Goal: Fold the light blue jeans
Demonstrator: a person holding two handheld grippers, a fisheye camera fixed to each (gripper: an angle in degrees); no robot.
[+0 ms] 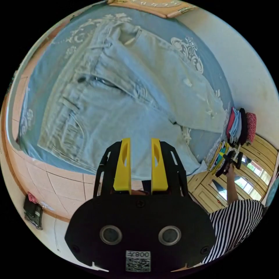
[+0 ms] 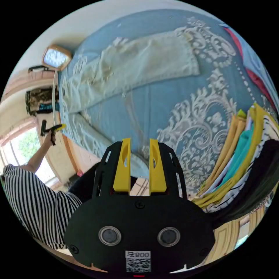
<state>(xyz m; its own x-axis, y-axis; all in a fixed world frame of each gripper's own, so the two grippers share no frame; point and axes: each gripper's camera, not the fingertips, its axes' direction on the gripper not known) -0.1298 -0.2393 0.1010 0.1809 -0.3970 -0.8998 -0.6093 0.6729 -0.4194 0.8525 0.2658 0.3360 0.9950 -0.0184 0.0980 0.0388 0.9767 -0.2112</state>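
Light blue jeans [image 1: 122, 96] lie spread on the bed [image 1: 43, 72]; both grippers [image 1: 140, 162] [image 2: 139, 162] hover near them, jaws apart, seemingly gripping nothing.

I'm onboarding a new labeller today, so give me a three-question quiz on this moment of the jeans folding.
1. True or false: the light blue jeans lie spread flat on the blue patterned bedspread.
2. In the right gripper view, what sits at the far end of the bed, beyond the leg hems? A) a stack of folded clothes B) a laptop C) a lamp
3. Fill in: the left gripper and the right gripper both have their yellow jaws ____, holding nothing.

Key: 1 true. 2 A, the stack of folded clothes. 3 open.
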